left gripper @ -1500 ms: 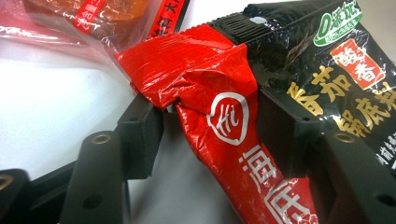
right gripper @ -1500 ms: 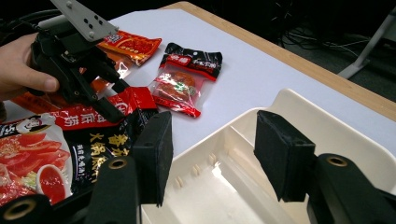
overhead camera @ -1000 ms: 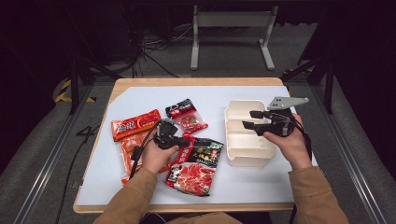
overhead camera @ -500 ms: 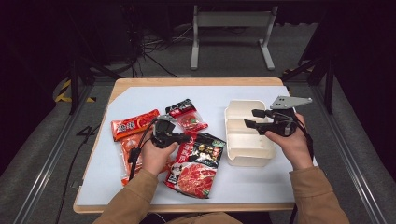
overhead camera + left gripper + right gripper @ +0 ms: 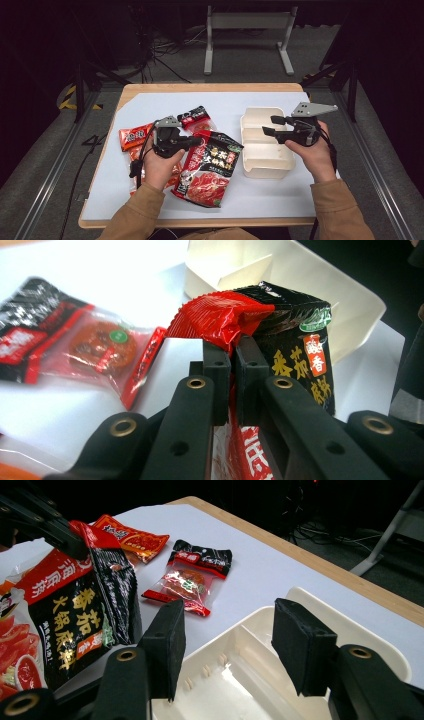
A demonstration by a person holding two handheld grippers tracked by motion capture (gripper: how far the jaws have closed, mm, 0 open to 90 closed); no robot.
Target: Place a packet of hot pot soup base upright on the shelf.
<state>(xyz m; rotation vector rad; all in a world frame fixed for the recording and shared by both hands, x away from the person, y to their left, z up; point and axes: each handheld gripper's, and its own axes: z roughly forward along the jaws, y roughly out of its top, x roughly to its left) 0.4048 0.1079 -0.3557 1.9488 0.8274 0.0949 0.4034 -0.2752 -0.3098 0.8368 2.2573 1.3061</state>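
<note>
High view: left claw (image 5: 196,141) points right, level with the bench (image 5: 150,200), left hand (image 5: 161,167) wrapped around its body, forearm in a tan sleeve coming up from the bottom edge. Its jaws are clamped on the top corner of the big red-and-black sauce packet (image 5: 207,167), which hangs tilted from the grip, upper end raised, lower end near the bench's front edge. The packet sits between the left hand and the white tray (image 5: 265,165), its right edge just beside the tray's left wall.

Left gripper view: both pads pinched tight on the crumpled red seal of the sauce packet (image 5: 280,340), almost no gap between them; the tray (image 5: 350,300) lies right behind the packet, the small clear snack pouch (image 5: 95,347) lies flat to the left.

Right claw (image 5: 267,126) is held over the tray's left half, pointing left, right hand (image 5: 312,155) gripping from behind with the wrist roughly straight, the grey plate on top. Right gripper view: jaws stand well apart with nothing between them, hovering above the tray's (image 5: 350,625) inner divider, not touching it.

Orange-red packet (image 5: 134,136) lies flat at the left of the bench, partly under the left hand; the snack pouch (image 5: 197,119) is just behind the left claw.
</note>
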